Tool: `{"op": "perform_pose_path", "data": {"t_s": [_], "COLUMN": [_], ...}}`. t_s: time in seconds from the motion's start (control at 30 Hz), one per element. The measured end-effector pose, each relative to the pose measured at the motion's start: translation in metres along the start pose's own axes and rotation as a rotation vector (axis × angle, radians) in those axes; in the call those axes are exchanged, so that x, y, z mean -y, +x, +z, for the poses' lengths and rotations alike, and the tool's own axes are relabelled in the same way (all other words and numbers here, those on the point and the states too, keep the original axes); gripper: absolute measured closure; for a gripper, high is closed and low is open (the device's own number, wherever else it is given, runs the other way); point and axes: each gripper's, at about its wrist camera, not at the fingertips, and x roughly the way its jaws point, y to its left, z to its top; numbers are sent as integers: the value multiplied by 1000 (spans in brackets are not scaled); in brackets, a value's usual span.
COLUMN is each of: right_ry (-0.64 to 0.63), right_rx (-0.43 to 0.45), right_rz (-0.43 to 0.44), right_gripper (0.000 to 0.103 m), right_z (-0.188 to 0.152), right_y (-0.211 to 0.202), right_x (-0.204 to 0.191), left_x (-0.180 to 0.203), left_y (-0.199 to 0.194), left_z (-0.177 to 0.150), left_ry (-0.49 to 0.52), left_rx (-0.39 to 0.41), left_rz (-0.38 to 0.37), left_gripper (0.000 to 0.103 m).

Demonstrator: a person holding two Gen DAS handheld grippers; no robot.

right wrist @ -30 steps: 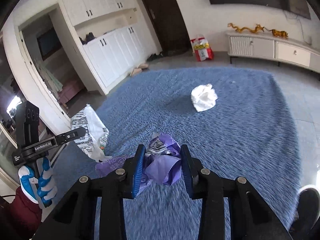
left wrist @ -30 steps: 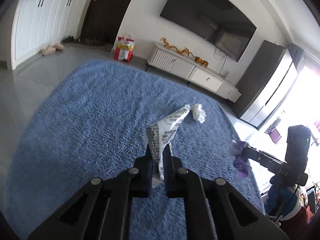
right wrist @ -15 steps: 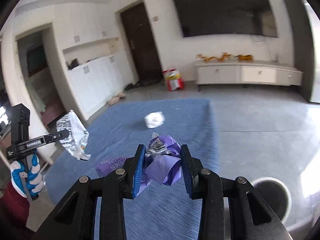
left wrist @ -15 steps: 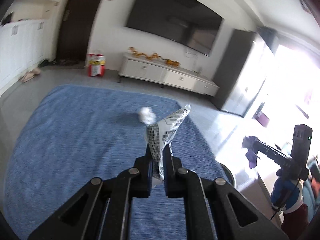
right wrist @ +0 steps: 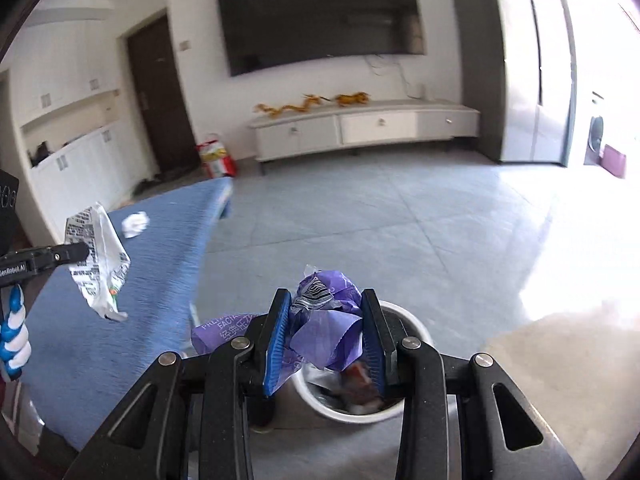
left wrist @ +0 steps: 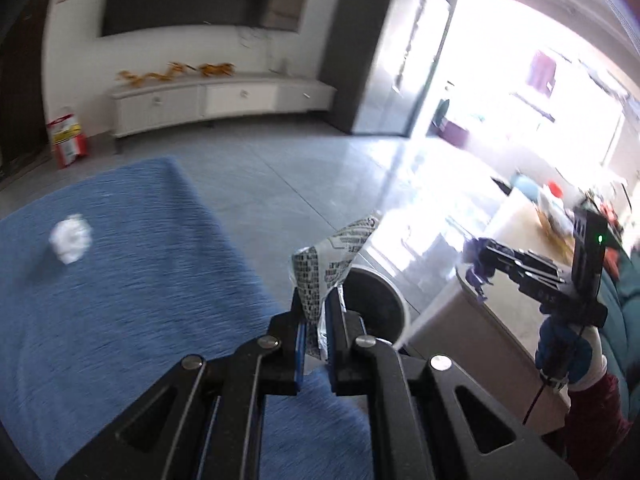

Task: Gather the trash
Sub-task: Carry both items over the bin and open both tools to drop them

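My left gripper [left wrist: 315, 312] is shut on a crumpled silver-and-black printed wrapper [left wrist: 332, 256]; the wrapper [right wrist: 98, 260] also shows at the left of the right wrist view. My right gripper [right wrist: 325, 330] is shut on a crumpled purple wrapper [right wrist: 326, 328], right above a round white bin [right wrist: 416, 326] that holds other trash. In the left wrist view the bin [left wrist: 376, 300] lies just past the silver wrapper, at the carpet's edge. A white paper ball [left wrist: 70, 238] lies on the blue carpet [left wrist: 120, 280].
A pale low table [left wrist: 472, 320] stands just right of the bin. Grey tiled floor [right wrist: 380, 216] stretches to a white TV cabinet [right wrist: 360, 128] under a wall-mounted screen. A red bag [right wrist: 216, 158] stands by the dark door. A gloved hand [left wrist: 568, 354] holds the right gripper.
Both grippers have swung right, away from the carpet's middle to its edge, keeping their wrappers. The bin has come into view, under the right gripper. The paper ball now lies far left.
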Motion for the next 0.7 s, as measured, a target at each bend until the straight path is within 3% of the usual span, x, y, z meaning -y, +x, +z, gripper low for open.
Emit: {"op": "perform_pose_path", "data": {"t_s": [0.2, 0.33, 0.7], "right_ry": [5, 4, 4], "right_rx": [-54, -101, -164], "right_rz": [-13, -5, -36], "right_gripper": [68, 67, 65], "right_z": [-1, -3, -10], "right_y": [38, 72, 131], "right_x": [20, 25, 32], "left_x": [40, 58, 56], "left_y": [76, 121, 196], "left_z": [18, 25, 43], "left_ry": [52, 71, 28], "left_rx": [-83, -124, -188], "left_rz": [-59, -56, -68], "left_gripper": [95, 95, 94]}}
